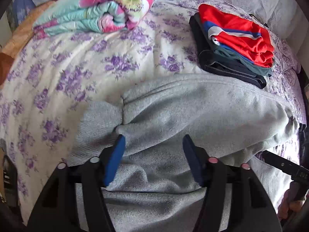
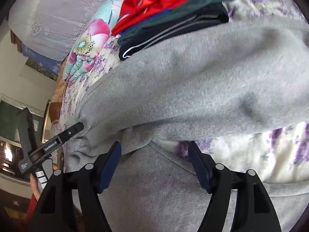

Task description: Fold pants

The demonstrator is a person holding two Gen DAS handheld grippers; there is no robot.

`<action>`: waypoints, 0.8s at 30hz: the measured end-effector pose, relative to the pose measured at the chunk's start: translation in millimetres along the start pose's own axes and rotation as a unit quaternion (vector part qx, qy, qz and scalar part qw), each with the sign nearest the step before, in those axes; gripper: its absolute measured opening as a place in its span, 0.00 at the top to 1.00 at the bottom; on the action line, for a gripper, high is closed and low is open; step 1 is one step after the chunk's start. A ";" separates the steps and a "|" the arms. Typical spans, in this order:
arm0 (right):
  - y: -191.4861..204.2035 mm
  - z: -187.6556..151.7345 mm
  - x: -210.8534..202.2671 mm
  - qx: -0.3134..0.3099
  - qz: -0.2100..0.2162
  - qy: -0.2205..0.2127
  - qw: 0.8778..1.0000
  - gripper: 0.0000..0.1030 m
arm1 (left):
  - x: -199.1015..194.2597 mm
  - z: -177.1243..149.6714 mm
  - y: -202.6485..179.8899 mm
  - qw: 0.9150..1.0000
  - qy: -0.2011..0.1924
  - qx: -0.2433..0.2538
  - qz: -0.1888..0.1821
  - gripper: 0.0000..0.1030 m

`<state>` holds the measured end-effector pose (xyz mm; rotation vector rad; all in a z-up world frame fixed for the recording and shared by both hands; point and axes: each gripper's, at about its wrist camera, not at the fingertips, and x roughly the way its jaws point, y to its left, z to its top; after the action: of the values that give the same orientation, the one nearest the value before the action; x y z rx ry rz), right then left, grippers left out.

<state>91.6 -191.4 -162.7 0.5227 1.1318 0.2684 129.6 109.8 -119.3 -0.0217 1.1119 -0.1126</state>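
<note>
Fuzzy matt fleece pants (image 1: 193, 106) lie on smooth printed cotton bedspread (image 1: 77, 67); red shorts (image 1: 235, 31) look slick.

I count one pair of grey sweatpants (image 1: 173, 104) in front of me, folded over itself. One stack of folded clothes (image 1: 231, 44) sits beyond it, and I can make out four garments in it: a red one on top, a blue one, a dark green one, and a black one at the bottom. One rolled floral quilt (image 1: 96, 9) lies on one flowered bedspread (image 1: 58, 67). I hold two grippers: my left gripper (image 1: 152, 141) and my right gripper (image 2: 154, 145).
</note>
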 end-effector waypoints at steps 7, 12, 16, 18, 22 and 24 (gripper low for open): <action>-12.9 -13.8 -51.4 0.003 -0.032 -0.057 0.998 0.22 | -60.0 17.1 -39.0 0.995 -0.072 0.042 0.045 0.07; -22.3 -23.2 -77.8 0.012 -0.032 -0.086 0.996 0.19 | -85.8 34.9 -65.4 0.993 -0.100 0.045 0.045 0.05; -25.6 -29.3 -94.8 0.007 -0.036 -0.099 0.994 0.17 | -98.5 38.4 -88.1 0.992 -0.104 0.059 0.038 0.05; -28.8 -33.0 -103.7 0.007 -0.039 -0.105 0.994 0.17 | -102.2 38.1 -99.9 0.991 -0.105 0.069 0.044 0.05; -36.6 -40.3 -117.9 0.011 -0.040 -0.117 0.992 0.16 | -106.1 38.4 -120.7 0.990 -0.099 0.086 0.051 0.05; -41.1 -42.9 -123.2 0.015 -0.041 -0.121 0.992 0.16 | -107.6 38.1 -129.5 0.990 -0.097 0.093 0.047 0.05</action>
<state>-0.3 -271.7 -101.1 0.5192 0.9199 0.1136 106.3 -9.5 3.3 0.1819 0.9030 -0.1266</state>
